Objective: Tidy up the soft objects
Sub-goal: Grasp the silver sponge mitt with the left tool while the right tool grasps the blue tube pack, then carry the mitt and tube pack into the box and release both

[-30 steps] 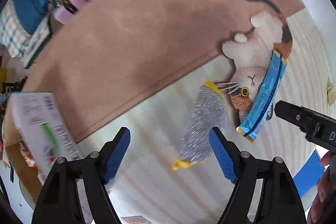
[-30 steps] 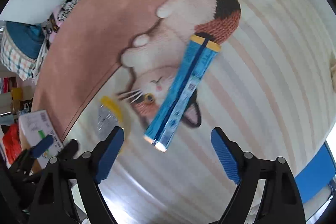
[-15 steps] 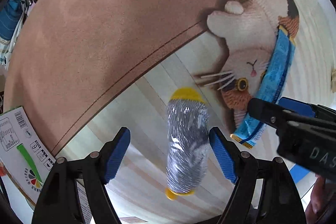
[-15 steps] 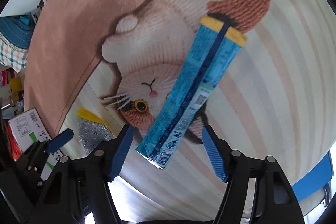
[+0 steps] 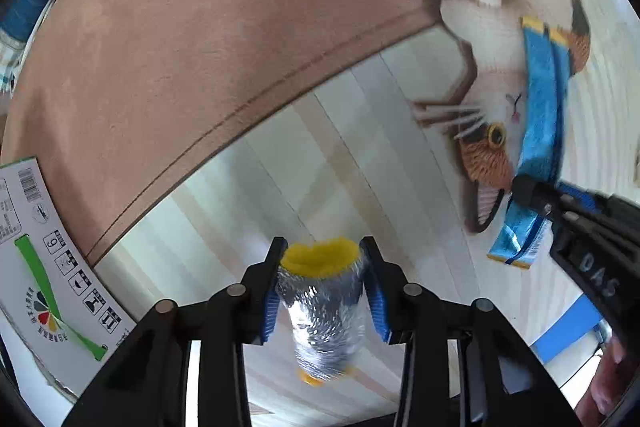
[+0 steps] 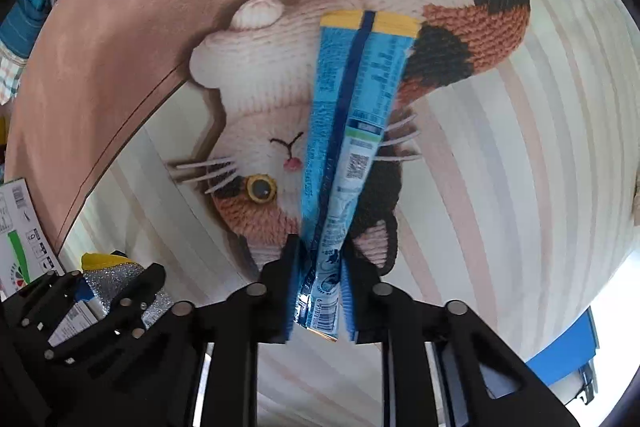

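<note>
Both claws point steeply down, left claw (image 5: 322,281) clamping silver pouch (image 5: 322,311).

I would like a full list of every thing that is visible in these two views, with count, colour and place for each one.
long blue foil packet with yellow end: one, blue and yellow, lying across the cat picture, near end between the right tool's pads.
silver glittery pouch with yellow ends: one, silver and yellow, on the striped part, clamped in the left tool.
soft printed mat with calico cat picture: one, brown, cream stripes, under everything.
white cardboard box with green stripe: one, at the mat's left edge.
blue flat thing: one, lower right, unclear.
left tool: black, blue pads, shut on the pouch.
right tool: black, blue pads, closing on the packet.
</note>
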`<state>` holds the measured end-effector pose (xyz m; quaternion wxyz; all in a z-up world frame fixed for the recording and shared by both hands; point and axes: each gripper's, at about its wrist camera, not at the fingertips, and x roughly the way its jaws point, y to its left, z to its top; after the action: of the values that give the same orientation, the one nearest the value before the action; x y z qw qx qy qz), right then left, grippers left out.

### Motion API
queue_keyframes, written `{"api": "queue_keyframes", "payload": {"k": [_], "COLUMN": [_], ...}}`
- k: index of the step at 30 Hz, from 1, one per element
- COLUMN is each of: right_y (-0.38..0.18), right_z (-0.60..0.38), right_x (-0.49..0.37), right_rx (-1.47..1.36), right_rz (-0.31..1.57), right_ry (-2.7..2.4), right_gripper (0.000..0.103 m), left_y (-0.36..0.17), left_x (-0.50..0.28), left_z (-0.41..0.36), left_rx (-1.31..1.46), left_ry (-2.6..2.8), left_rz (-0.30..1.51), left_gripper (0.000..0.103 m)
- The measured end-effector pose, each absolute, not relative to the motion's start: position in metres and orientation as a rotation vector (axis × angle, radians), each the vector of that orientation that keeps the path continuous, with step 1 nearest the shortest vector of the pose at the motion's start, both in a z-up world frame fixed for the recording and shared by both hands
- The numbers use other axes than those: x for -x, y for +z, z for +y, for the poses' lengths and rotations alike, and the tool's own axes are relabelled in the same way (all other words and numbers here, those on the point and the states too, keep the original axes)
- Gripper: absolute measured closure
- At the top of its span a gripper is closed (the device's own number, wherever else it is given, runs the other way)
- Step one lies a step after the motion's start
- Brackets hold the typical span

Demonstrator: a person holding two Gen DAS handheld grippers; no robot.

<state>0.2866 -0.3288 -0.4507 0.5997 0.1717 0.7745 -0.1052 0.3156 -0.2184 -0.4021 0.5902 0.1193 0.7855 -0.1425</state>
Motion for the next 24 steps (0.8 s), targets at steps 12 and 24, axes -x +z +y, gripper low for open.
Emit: {"api": "queue_keyframes", "payload": {"k": [12,24], "right_y": [-0.453,-0.446], "right_z": [-0.342,-0.341], "right_x": [-0.272,-0.285], "right_rx": [-0.433,-0.341], "right_rz": [1.827,1.831], "right_ry": [-0.201,-0.186], "right_gripper": [0.082,0.086], "left_y": [-0.402,-0.414], "left_x": [-0.302,-0.263], "left_z": [-0.182,-0.186], "left_rx": [-0.11,-0.221], "left_ry": [-0.363,-0.307], "left_rz": [1.934,1.855], "left_gripper": [0.036,0.054]}}
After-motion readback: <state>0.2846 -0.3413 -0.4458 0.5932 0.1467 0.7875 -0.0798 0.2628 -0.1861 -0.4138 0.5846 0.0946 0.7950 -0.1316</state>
